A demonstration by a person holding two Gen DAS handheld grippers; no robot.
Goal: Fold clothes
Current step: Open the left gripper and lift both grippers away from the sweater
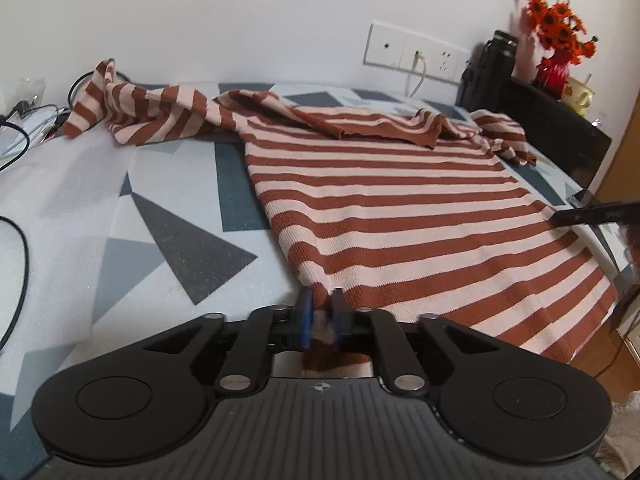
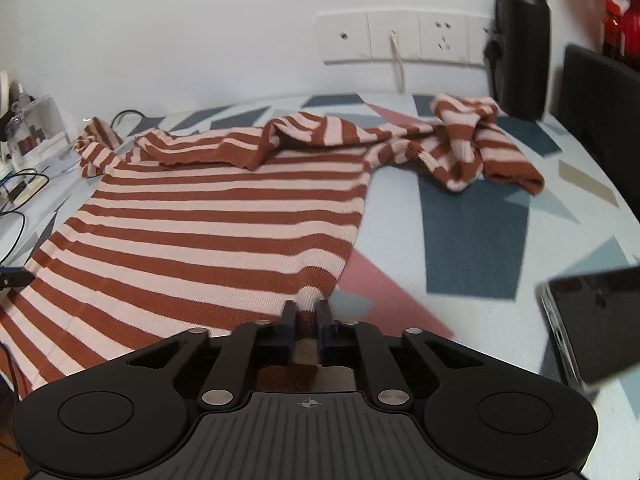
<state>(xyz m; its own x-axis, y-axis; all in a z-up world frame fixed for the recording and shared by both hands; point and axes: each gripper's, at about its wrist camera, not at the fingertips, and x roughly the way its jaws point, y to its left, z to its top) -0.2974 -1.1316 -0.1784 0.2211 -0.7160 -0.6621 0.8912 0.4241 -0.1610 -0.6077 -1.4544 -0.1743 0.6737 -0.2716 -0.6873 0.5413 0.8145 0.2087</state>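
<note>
garment: striped sweater (image 1: 400, 208), rust and pale pink, lying on the worktop (image 1: 120, 208) with the patterned cloth; body spread fairly flat, hem at the near edge, collar at the far side
left claw (image 1: 322, 316): narrow gap, near-left hem corner of the sweater sits between the pads, looks pinched; blurred, so grip is a judgement
right claw (image 2: 306, 320): narrow gap, closed on the near-right hem corner, fabric runs between the pads and under the claw body
left sleeve (image 1: 132, 116): stretched out to the far left, rumpled, not folded in
right sleeve (image 2: 476, 148): bunched in a heap at the far right, near the black bottle (image 2: 520, 40)
collar area (image 2: 224, 148): wrinkled, a flap of fabric turned over along the far edge
done so far: sweater laid out, both hem corners taken; no fold visible yet
left to do: sleeves in, body folded, far edge smoothed; early stage by my read
likely step: lift hem toward the collar, or tug it flat; can't tell which
clutter: phone (image 2: 592, 320) on the near right of the worktop, cables (image 1: 16, 152) at the far left, wall sockets (image 2: 404, 38) behind, orange flowers (image 1: 560, 28) far right
risk: bunched right sleeve may get trapped under a fold
</note>
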